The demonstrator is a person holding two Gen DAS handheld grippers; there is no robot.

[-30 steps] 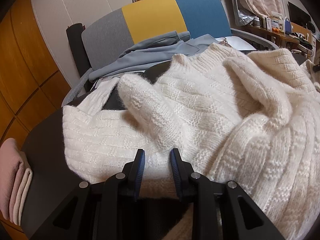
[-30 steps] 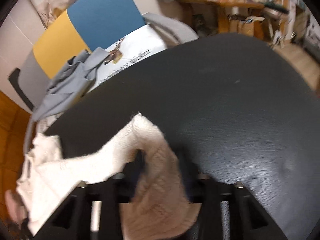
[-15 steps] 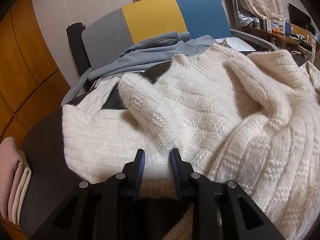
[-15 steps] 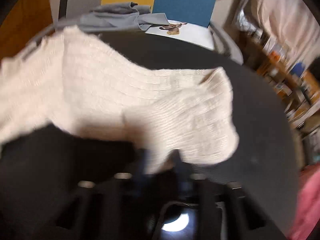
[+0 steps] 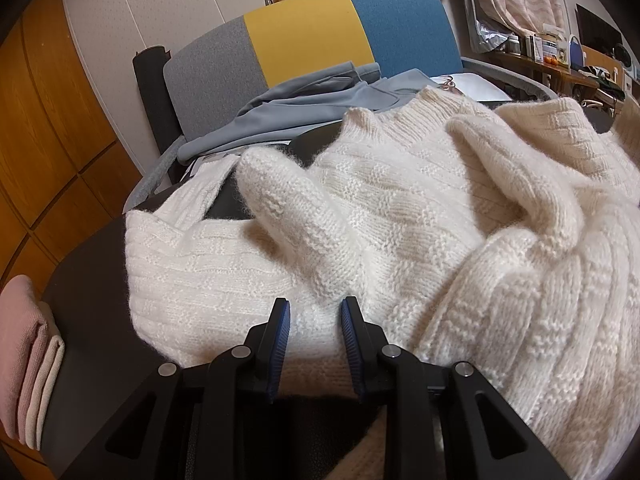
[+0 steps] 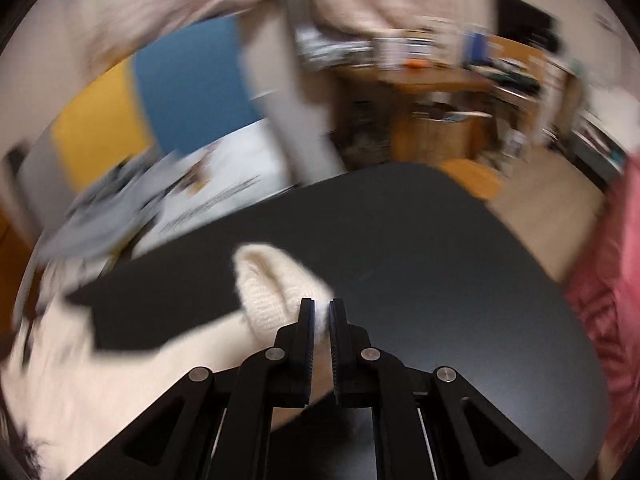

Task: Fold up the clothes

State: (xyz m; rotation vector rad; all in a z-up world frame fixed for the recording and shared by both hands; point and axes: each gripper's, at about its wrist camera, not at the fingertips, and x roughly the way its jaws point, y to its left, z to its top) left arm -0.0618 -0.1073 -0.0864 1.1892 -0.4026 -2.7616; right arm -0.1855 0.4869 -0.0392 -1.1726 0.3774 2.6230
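A cream knit sweater lies rumpled over a dark table in the left wrist view. My left gripper sits at its near hem, shut on a fold of the knit that bulges between the blue pads. In the blurred right wrist view, the sweater's sleeve trails from the left across the dark table. My right gripper is shut on the sleeve's end, with a sliver of cream knit between the nearly touching pads.
A grey garment is draped on a chair with a grey, yellow and blue back behind the table. Folded pink clothes lie at the table's left edge. Pink fabric hangs at the right edge. A cluttered wooden desk stands beyond.
The right gripper's jaws went from wide around the sleeve to pinched on its end, and the hand swung fast, carrying the sleeve. The left gripper and the sweater body stayed still.
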